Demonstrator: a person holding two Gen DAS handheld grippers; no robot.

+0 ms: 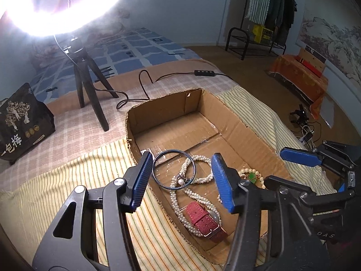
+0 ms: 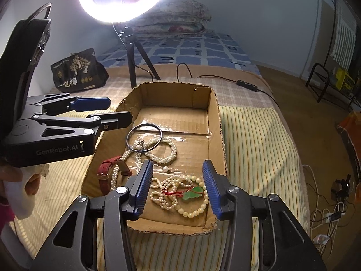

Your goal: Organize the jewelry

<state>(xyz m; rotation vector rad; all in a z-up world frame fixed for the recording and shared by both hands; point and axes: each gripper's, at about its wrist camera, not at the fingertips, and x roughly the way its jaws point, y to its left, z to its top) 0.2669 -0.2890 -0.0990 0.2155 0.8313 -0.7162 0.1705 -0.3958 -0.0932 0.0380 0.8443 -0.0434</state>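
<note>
My left gripper (image 1: 182,180) hangs parted and empty over the box (image 1: 252,135); my right gripper (image 2: 178,189) is parted and empty too, above the bead string (image 2: 194,212) with its green pendant (image 2: 194,192). The box's long axis runs away from me toward the ring light (image 2: 126,0). Inside lie the bangle (image 1: 173,169), the pearls (image 1: 198,176) and the watch (image 1: 205,221), its strap running along the box. Only the right view shows the pendant whole; only the left shows the watch's strap flat.
</note>
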